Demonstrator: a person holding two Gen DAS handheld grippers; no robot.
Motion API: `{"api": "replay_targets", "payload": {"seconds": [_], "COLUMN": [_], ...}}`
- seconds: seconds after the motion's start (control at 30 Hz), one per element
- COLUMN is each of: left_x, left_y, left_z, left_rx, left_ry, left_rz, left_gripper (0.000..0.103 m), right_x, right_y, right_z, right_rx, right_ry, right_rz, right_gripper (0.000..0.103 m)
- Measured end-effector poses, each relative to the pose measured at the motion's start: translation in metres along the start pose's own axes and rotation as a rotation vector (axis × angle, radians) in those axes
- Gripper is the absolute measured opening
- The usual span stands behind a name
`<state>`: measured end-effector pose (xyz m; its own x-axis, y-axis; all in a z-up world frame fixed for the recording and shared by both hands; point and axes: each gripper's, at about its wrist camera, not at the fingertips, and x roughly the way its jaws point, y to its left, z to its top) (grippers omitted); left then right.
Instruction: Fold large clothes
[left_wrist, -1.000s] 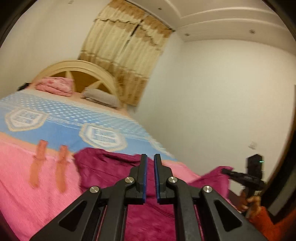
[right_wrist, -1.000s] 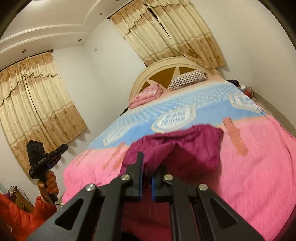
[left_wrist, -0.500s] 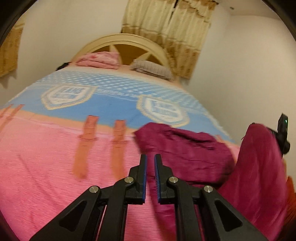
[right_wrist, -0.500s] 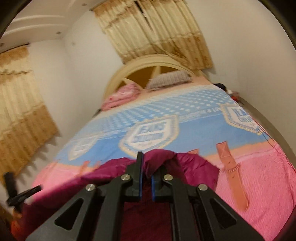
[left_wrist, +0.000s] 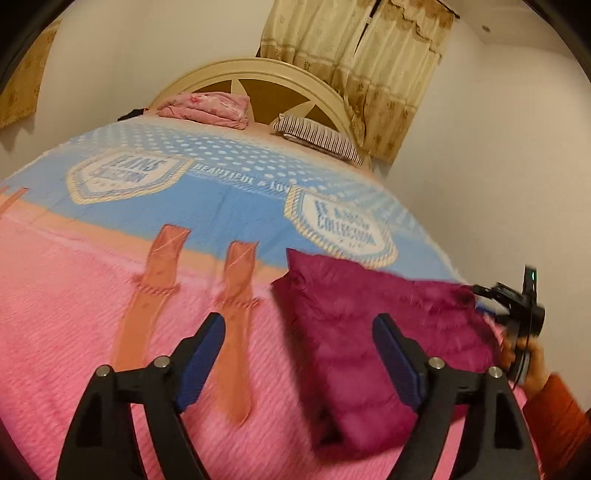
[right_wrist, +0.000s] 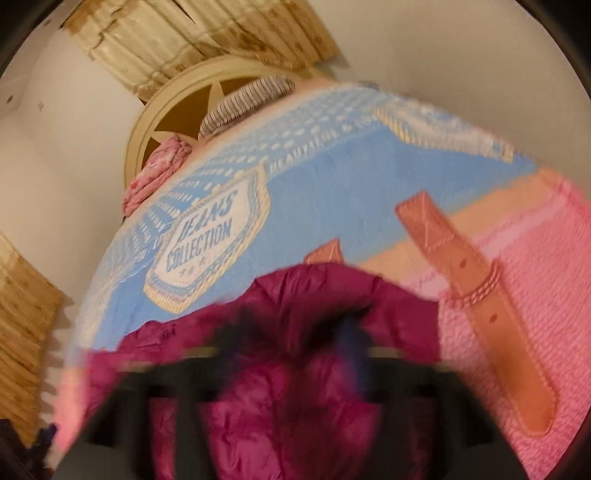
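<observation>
A magenta puffy jacket (left_wrist: 369, 343) lies bunched on the pink and blue bedspread (left_wrist: 74, 314), at the bed's near right side. My left gripper (left_wrist: 299, 332) is open and empty, hovering above the bedspread with the jacket between and to the right of its fingers. My right gripper (left_wrist: 480, 291) shows at the jacket's far right corner in the left wrist view. In the right wrist view it is blurred by motion over the jacket (right_wrist: 295, 406); its fingers look spread apart, and I cannot tell its state for sure.
A folded pink quilt (left_wrist: 207, 109) and a striped pillow (left_wrist: 321, 138) lie against the cream headboard (left_wrist: 266, 74). Curtains (left_wrist: 369, 66) hang behind. A white wall runs along the bed's right side. The person's orange sleeve (left_wrist: 554, 410) is at the lower right.
My left gripper has opened wide and let the jacket drop onto the bed. The right gripper swung down over the jacket with it, and the raised fold now lies flat.
</observation>
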<state>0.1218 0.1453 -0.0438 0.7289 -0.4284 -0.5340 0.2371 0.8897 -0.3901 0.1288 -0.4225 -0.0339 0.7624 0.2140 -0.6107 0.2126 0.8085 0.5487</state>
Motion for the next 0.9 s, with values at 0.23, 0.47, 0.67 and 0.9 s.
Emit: {"api": "replay_targets", "payload": {"seconds": [0.23, 0.47, 0.67, 0.9], "left_x": [0.059, 0.138, 0.153, 0.115], "left_y": [-0.020, -0.035, -0.040, -0.071], "left_z": [0.021, 0.013, 0.005, 0.009], "left_rx": [0.102, 0.157, 0.127, 0.253], "left_ry": [0.110, 0.228, 0.255, 0.117], "left_rz": [0.007, 0.059, 0.010, 0.029], "left_gripper": [0.084, 0.084, 0.058, 0.017], "right_x": [-0.058, 0.025, 0.059, -0.007], "right_y": [0.011, 0.010, 0.015, 0.040], "right_z": [0.009, 0.015, -0.012, -0.031], "right_rx": [-0.179, -0.327, -0.432, -0.514], "right_ry": [-0.099, 0.096, 0.162, -0.100], "right_rz": [-0.029, -0.271, -0.312, -0.318], "right_gripper": [0.101, 0.100, 0.036, 0.011]}}
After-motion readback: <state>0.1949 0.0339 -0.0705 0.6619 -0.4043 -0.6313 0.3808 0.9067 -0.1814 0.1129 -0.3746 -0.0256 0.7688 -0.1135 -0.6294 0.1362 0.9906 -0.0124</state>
